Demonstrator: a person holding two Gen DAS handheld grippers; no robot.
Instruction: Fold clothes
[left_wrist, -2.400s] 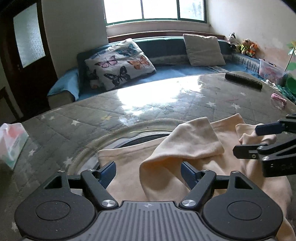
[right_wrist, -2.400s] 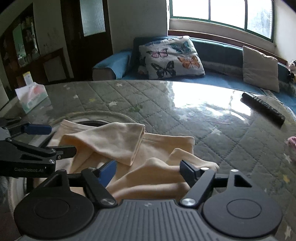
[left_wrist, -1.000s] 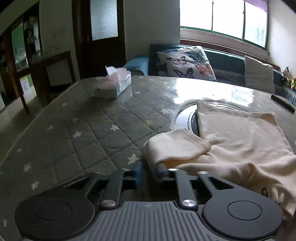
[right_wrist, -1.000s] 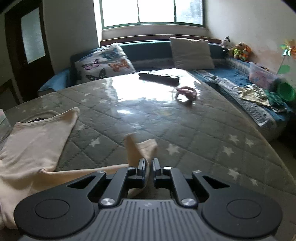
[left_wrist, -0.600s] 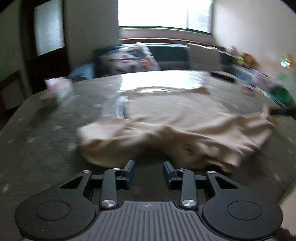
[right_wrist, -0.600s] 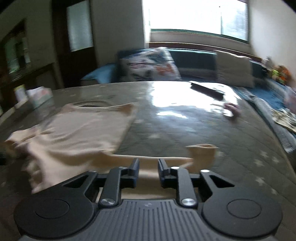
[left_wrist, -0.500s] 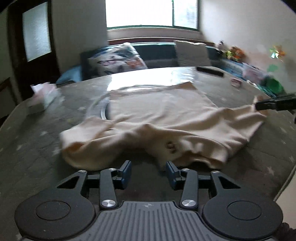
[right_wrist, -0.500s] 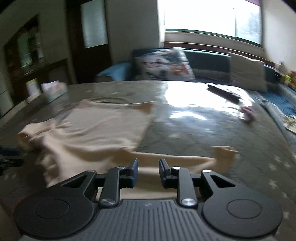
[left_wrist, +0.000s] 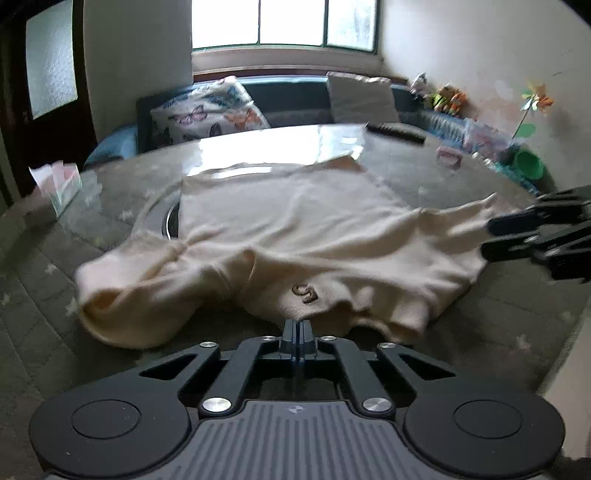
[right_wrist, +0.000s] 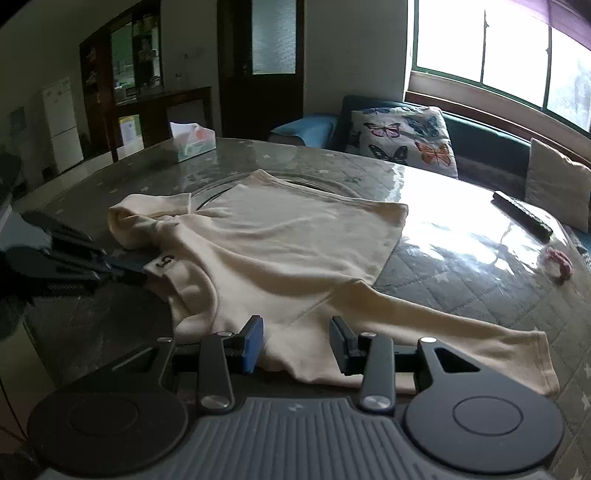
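Note:
A cream long-sleeved shirt (left_wrist: 295, 229) lies spread on the round quilted table, collar toward me, sleeves out to both sides. My left gripper (left_wrist: 296, 326) is shut on the shirt's collar edge by its brown label (left_wrist: 304, 291). The right wrist view shows the same shirt (right_wrist: 280, 240) and the left gripper (right_wrist: 140, 267) pinching the labelled collar at the left. My right gripper (right_wrist: 295, 343) is open, its fingers either side of the shirt's near shoulder, with the right sleeve (right_wrist: 461, 336) stretched to the right. The right gripper also shows in the left wrist view (left_wrist: 491, 240), at the shirt's right edge.
A tissue box (right_wrist: 192, 142) stands at the table's far left. A black remote (right_wrist: 521, 214) and a pink hair tie (right_wrist: 559, 260) lie at the far right. A round glass turntable (left_wrist: 162, 218) sits under the shirt. A sofa with cushions (left_wrist: 210, 110) runs behind.
Both grippers let go of the sleeves and swung back to the shirt's near edge. The left jaws closed on the collar; the right jaws opened wider at the shoulder.

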